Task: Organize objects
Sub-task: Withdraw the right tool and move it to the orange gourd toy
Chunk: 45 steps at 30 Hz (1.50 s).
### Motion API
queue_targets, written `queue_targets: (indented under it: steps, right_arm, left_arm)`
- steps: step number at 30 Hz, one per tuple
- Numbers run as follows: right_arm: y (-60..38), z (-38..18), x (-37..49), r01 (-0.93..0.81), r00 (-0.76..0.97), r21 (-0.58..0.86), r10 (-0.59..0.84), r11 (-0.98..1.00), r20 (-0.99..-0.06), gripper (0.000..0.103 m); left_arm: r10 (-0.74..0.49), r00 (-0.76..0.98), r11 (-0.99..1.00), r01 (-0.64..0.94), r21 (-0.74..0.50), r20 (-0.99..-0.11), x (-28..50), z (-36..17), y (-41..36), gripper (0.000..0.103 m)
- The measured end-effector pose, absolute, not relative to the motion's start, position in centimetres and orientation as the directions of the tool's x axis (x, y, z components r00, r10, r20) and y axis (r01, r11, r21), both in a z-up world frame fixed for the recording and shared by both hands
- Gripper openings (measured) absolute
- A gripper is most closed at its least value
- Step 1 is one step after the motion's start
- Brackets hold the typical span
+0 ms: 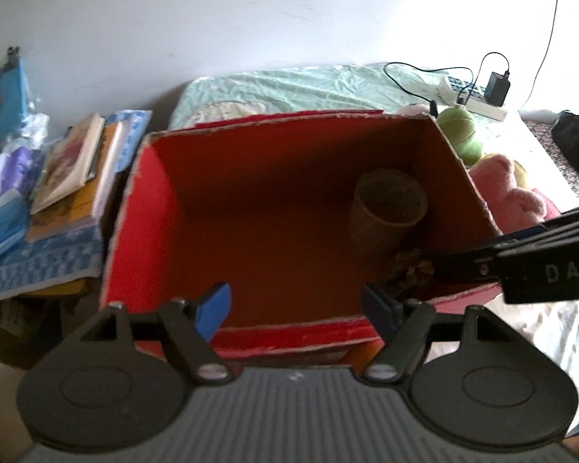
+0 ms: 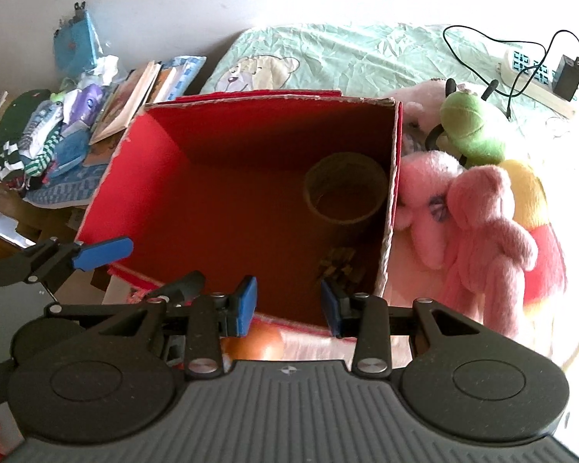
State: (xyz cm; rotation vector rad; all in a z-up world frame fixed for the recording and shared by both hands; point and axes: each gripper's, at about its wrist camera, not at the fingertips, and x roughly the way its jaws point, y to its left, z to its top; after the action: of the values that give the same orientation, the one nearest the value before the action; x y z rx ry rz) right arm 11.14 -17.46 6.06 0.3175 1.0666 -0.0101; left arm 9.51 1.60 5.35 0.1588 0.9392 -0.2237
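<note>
Both grippers, left (image 1: 295,306) and right (image 2: 288,305), are held spread and empty over the red box (image 2: 158,142). Pink toys (image 2: 478,239) are fully seen only from the right wrist.

**Two wrist views over one red box**

The left wrist camera looks forward and down along its own fingers into the open red cardboard box (image 1: 281,208), which fills the middle of the frame at close range. The bed (image 1: 289,85) and white wall (image 1: 212,19) lie beyond, and the book stack (image 1: 77,162) sits at the left edge.

The right wrist camera faces much the same way, just as near but set further right, so the plush toys (image 2: 474,208) fill its right half. Both views share the box interior, the woven cup (image 1: 388,204) inside it, the power strip (image 2: 536,81) at upper right, and the books.
</note>
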Motion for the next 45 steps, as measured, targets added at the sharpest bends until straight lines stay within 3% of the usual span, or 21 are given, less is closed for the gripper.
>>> queue_targets:
  steps: [11, 45]
  right_arm:
    - [-15.7, 7.0, 7.7, 0.124, 0.534, 0.293, 0.185, 0.948, -0.825, 0.039]
    - [-13.8, 0.5, 0.6, 0.302, 0.583, 0.425, 0.187, 0.853, -0.791, 0.039]
  left_arm:
    - [-0.061, 0.598, 0.968, 0.230, 0.098, -0.799, 5.7, 6.8, 1.9, 0.079]
    - [0.048, 0.504, 0.947, 0.251, 0.200, -0.862, 0.3, 1.6, -0.3, 0.087]
